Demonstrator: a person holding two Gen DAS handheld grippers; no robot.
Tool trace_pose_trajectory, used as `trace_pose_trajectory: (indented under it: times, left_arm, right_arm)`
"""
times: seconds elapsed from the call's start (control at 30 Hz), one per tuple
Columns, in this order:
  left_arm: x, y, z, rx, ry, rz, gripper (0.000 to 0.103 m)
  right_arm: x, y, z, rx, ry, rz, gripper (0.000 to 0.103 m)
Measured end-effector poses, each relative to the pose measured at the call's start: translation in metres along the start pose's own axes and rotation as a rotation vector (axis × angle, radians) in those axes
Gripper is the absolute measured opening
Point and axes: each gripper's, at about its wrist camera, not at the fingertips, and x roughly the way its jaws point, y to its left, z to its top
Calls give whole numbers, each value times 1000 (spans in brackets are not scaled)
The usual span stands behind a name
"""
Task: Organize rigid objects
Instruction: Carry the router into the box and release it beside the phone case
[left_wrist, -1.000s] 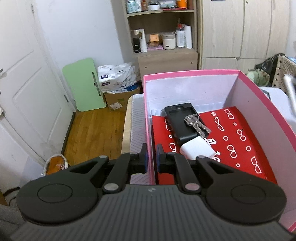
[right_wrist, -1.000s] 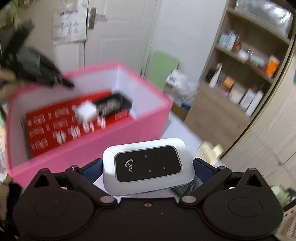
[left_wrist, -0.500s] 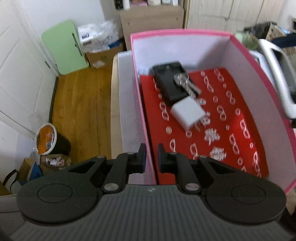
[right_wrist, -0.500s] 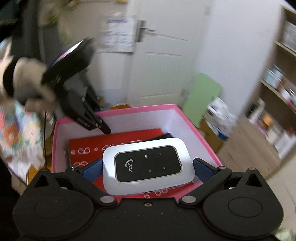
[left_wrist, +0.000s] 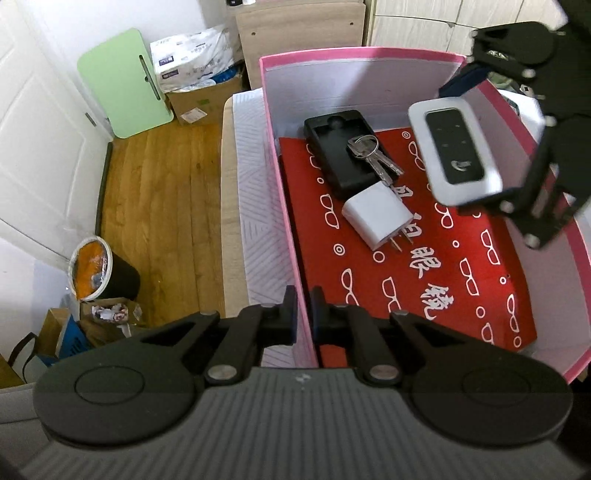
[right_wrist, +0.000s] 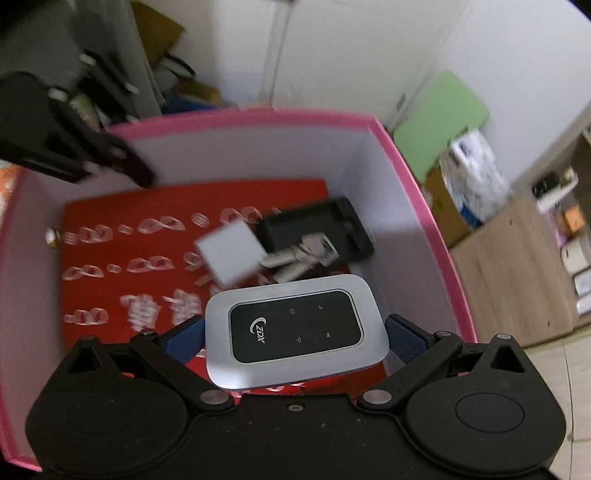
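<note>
The right gripper (right_wrist: 295, 326) grasps a white pocket Wi-Fi router (right_wrist: 295, 330) by its short ends and holds it above the open pink box (left_wrist: 354, 51), not yet set down. Beyond and below it, a black phone case (left_wrist: 341, 151), a bunch of keys (left_wrist: 371, 155) and a white charger plug (left_wrist: 375, 216) already lie on the red sheet lining the box. The left gripper (left_wrist: 303, 308) is clenched on the box's near wall, so judging by this, placing the router remains.
</note>
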Motion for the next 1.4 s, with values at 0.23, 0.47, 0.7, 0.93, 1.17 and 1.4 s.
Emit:
trace_pose_trajectory:
  times: [0.23, 0.47, 0.7, 0.93, 1.17, 1.4]
  left_arm:
    - [0, 0, 1, -11, 3, 1, 7]
    - [0, 3, -1, -33, -8, -12, 7]
    - [0, 0, -2, -30, -13, 8, 7]
    - [-2, -2, -3, -38, -11, 9, 8]
    - [-1, 2, 0, -50, -4, -4, 8]
    - [0, 3, -1, -57, -12, -13, 8]
  right_arm:
    - [23, -8, -2, -100, -14, -15, 103]
    - [-23, -6, -22, -18, -174, -41, 103]
    - [-8, 4, -24, -61, -163, -56, 103]
    - [-7, -2, -23, 9, -237, -44, 103]
    - [-2, -3, -25, -5, -149, -37, 103]
    - [2, -8, -37, 112, -154, 70, 103]
